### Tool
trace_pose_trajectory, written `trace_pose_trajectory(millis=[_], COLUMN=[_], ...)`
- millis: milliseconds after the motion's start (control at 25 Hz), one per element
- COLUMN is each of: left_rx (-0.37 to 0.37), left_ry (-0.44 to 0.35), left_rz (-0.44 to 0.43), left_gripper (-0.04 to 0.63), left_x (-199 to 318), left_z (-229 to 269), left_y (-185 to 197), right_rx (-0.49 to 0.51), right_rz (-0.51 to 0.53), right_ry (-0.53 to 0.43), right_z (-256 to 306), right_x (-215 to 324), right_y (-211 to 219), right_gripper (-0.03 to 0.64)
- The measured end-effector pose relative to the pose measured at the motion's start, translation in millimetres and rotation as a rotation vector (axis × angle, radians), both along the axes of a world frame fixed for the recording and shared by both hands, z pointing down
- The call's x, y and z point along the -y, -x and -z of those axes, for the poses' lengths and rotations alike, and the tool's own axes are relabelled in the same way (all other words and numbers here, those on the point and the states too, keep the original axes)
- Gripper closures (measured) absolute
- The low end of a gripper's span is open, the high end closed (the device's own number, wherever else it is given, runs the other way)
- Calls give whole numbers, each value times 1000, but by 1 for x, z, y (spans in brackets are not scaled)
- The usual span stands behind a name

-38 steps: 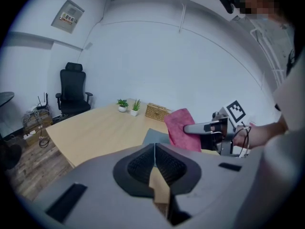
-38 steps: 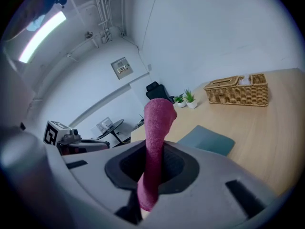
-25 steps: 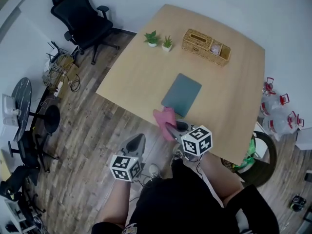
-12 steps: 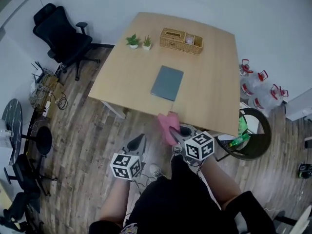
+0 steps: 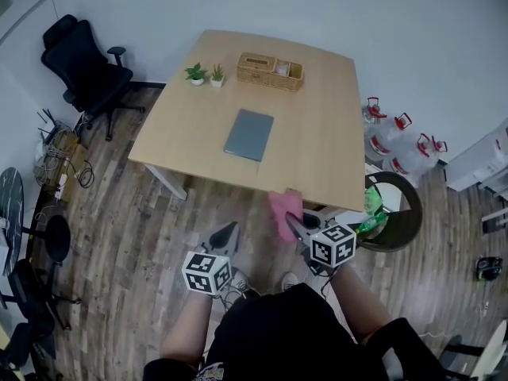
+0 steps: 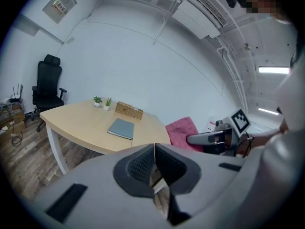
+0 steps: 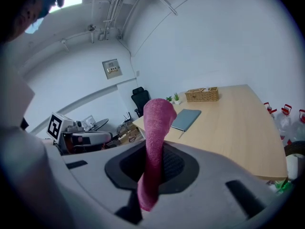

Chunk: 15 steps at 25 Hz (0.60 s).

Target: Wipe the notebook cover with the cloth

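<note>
Nearest, the left gripper has its fingers pressed together on nothing. The right gripper has its fingers clamped on the pink cloth, just short of the worktop edge. Farther off, the grey notebook lies closed mid-worktop; the wiping seems not yet begun.

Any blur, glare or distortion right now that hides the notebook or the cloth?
Head view: evenly lit, sharp; the notebook reads clearly, room edges bow. Left gripper view: strong fisheye, dark corners. Right gripper view: the cloth looms close and slightly soft; ceiling light glares top left.
</note>
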<state>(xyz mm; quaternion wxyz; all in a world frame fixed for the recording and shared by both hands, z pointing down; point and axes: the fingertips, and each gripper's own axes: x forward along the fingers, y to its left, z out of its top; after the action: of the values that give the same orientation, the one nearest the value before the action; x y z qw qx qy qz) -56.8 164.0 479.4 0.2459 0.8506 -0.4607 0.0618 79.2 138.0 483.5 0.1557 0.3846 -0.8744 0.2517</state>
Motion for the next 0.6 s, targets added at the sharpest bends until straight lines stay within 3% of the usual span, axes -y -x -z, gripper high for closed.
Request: trace_pose_trajectory(millis=[600], left_rx=[60], left_ry=[-9], left_rz=[132], left_gripper=[589], left_x=[-63], left_z=[16], left_y=[-76], right_rx=[74], right_rz=[137], right_ry=[-61], right_z=[22], right_x=[-42], right_y=[-57], right_gripper=[560])
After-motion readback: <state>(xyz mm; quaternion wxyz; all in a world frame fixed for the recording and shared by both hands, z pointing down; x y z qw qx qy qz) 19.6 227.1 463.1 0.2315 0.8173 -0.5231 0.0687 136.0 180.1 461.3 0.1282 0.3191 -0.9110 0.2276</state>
